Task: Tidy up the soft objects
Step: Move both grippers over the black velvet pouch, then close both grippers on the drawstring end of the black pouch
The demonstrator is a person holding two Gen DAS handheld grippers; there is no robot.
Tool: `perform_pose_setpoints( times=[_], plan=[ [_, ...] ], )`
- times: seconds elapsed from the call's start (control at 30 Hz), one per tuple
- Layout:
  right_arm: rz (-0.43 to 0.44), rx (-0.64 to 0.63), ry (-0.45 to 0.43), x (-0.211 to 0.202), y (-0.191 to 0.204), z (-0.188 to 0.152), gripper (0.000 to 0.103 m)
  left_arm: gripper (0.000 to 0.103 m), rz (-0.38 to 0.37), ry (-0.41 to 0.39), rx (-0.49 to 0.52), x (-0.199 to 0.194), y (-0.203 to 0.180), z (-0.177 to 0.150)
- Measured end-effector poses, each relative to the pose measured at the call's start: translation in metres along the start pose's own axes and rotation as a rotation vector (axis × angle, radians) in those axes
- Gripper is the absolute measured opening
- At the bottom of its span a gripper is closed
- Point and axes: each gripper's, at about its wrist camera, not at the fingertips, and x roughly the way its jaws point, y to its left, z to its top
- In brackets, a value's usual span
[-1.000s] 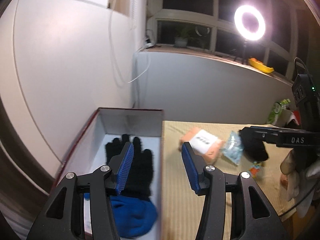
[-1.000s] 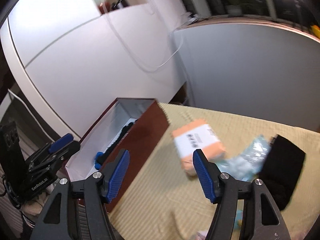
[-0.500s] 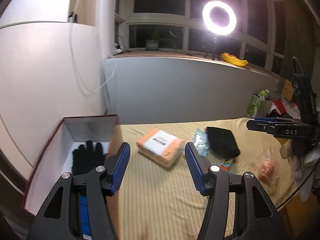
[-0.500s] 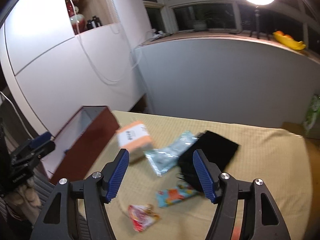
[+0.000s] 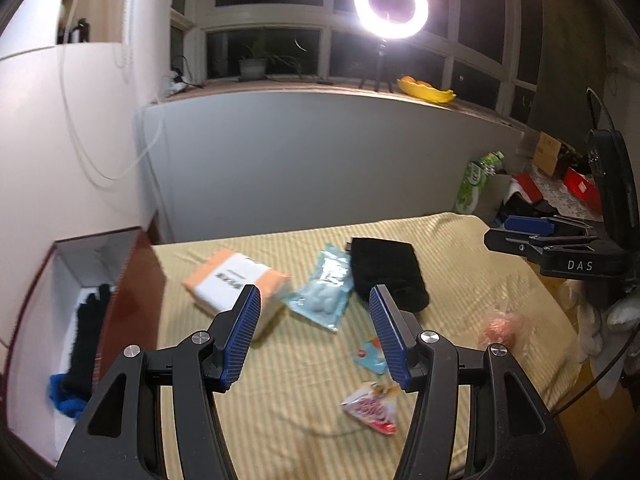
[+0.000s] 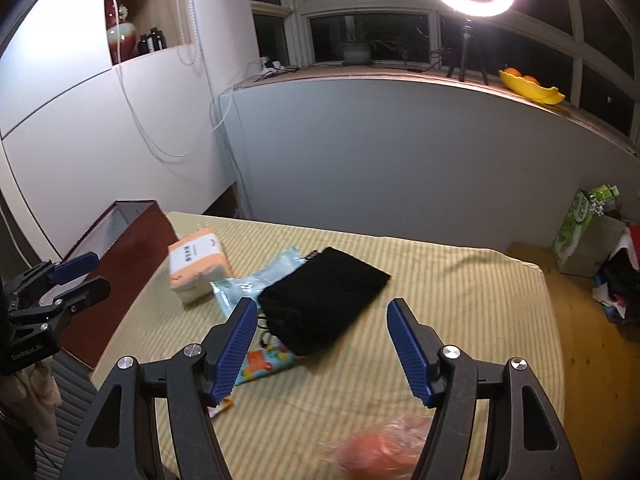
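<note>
Both views swung off box | ribbed fingers apart, empty | black fabric pouch

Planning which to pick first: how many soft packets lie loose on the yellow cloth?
6: tissue pack, pale blue packet, black pouch, small blue packet, red-white packet, orange bag. More may be hidden.

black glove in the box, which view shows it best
The left wrist view: it looks into the open box, where the black glove lies with fingers visible. The right wrist view shows only the box's outer wall and rim; the glove is hidden.
</note>
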Motion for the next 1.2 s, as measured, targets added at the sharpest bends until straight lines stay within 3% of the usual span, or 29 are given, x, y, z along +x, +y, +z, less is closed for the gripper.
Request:
perform_pose_setpoints(
  times=[0.2,0.6,0.93,1.2],
  plan=[
    [0.013,0.026,0.017,0.006,-0.024,0.001,0.064,0.056,-0.05,0.066,-0.028,0.028,-0.005,0.006],
    [0.246,0.273,0.206,0.072,-0.089,0.01,0.064,0.056,-0.154,0.215,-0.073,0.084,-0.008,0.014],
    [0.29,0.309,0.361,0.132,-0.082,0.022,0.064,0.056,-0.221,0.341,-0.05,0.138,-0.034,0.016],
    [0.313,0.337,0.459,0.175,-0.071,0.009,0.064,0.056,-0.212,0.384,-0.022,0.168,-0.043,0.016]
  ],
)
